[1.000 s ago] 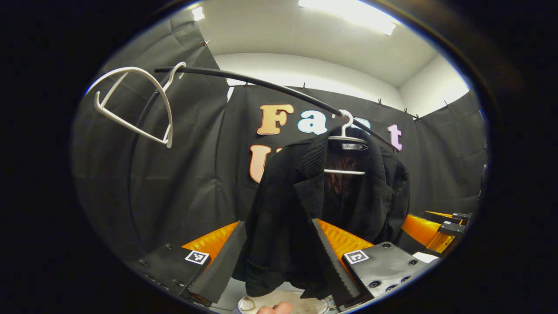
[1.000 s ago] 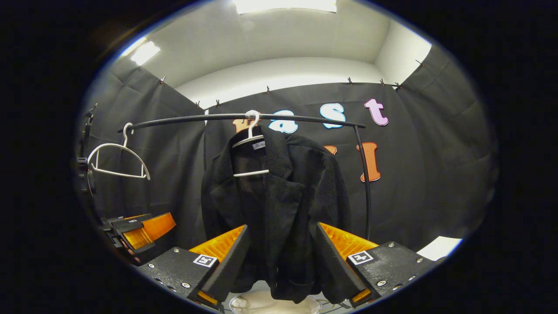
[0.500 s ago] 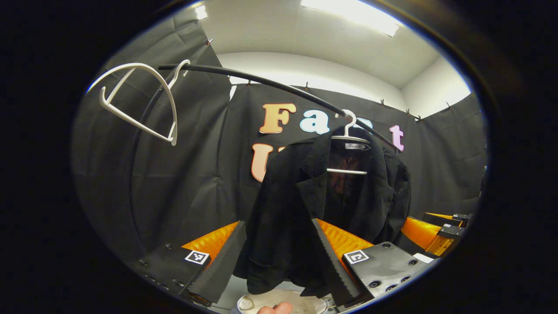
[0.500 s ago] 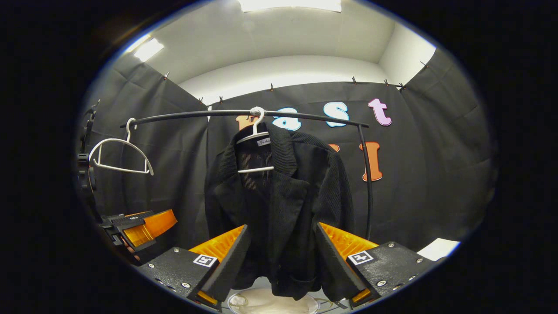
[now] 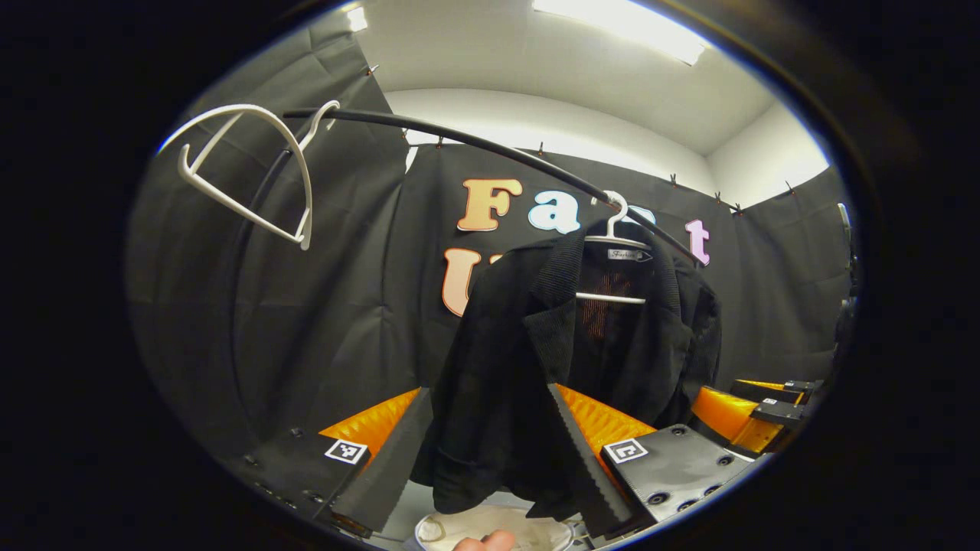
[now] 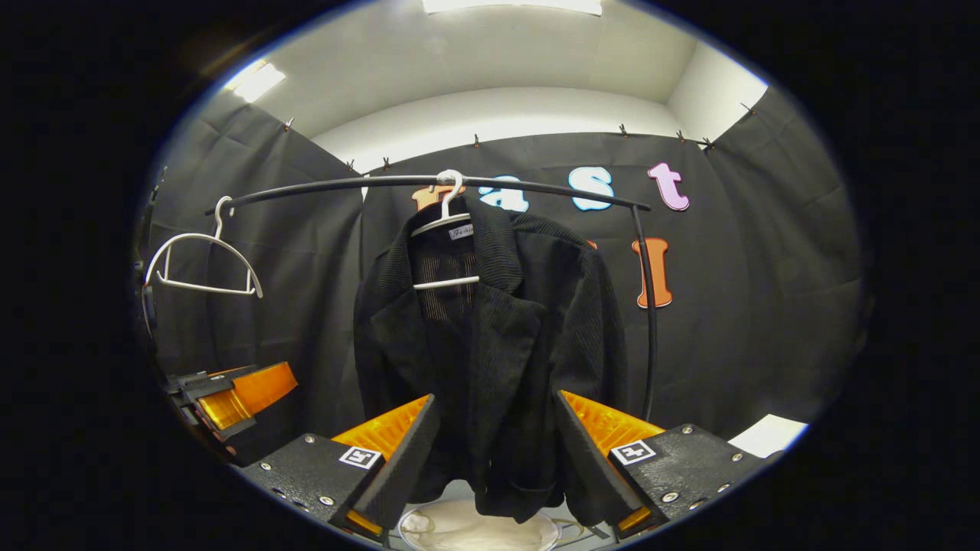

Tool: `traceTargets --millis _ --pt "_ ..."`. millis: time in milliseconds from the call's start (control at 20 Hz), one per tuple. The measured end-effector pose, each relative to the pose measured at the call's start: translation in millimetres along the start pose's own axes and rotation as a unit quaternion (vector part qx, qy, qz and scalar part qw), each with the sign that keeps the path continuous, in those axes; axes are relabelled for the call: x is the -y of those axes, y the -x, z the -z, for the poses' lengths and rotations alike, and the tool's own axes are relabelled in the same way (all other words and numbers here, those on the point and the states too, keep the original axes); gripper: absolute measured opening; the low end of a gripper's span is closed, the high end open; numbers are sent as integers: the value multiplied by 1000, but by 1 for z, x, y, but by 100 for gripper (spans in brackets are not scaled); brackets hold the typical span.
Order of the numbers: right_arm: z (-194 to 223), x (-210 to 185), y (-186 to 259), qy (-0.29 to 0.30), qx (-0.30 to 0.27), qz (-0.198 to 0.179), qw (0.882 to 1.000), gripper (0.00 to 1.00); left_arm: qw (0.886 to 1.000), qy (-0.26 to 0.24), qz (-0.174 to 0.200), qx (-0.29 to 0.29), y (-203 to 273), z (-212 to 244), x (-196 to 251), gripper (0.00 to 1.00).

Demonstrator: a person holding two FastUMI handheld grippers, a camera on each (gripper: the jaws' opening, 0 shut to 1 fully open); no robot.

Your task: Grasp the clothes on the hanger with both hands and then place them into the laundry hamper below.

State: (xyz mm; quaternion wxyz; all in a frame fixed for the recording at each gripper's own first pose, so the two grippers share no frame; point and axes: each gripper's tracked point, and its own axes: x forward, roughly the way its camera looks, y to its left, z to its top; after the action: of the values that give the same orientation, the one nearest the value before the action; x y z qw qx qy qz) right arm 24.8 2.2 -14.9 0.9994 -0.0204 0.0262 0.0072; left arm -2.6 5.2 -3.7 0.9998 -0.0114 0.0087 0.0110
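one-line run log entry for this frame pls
phase: approach | black jacket on white hanger | left tongs open | right tongs open | white hamper below

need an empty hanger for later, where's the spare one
The bare white hanger hooks over the left end of the black rail in the right gripper view, left of the hanging black jacket.

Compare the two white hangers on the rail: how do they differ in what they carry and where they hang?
The hanger under the jacket carries the black jacket; the bare hanger carries nothing. The loaded one hangs near the middle of the rail, while the bare one hangs at the rail's left end in the right gripper view. Both are white and hook over the same rail.
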Motion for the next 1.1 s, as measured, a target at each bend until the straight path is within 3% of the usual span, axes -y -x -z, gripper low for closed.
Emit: traceTargets --millis 50,100,200,250,350,550,600,750,900,1100 --pt "3 0 -9 -4 -6 0 1000 93 1000 -1 -1 2 0 -1 0 92" --pt "5 0 -17 -10 -13 -1 1000 93 1000 -1 -1 3 0 -2 0 96" --pt "7 -1 -39 -29 -19 -6 999 94 1000 -3 -3 3 0 -2 -1 92" --pt "6 -2 -48 -38 -18 -7 999 94 1000 -4 -4 2 1 -2 -1 100" --pt "11 -3 -69 -43 -26 -7 999 93 1000 -5 -7 1 1 -2 -2 96" --pt "29 1 -108 -12 -39 24 999 93 1000 -9 -16 0 4 -4 -6 100" --pt "30 -1 -118 -4 -40 28 999 99 1000 -11 -20 0 5 -5 -7 100" --pt "33 2 -135 17 -42 47 998 100 999 -11 -31 1 8 -7 -11 100" --pt "32 3 -146 19 -42 52 998 85 999 -10 -41 -5 16 -1 -16 96" --pt "33 20 -142 40 -46 68 996 33 999 -3 -37 -10 14 2 -17 96"
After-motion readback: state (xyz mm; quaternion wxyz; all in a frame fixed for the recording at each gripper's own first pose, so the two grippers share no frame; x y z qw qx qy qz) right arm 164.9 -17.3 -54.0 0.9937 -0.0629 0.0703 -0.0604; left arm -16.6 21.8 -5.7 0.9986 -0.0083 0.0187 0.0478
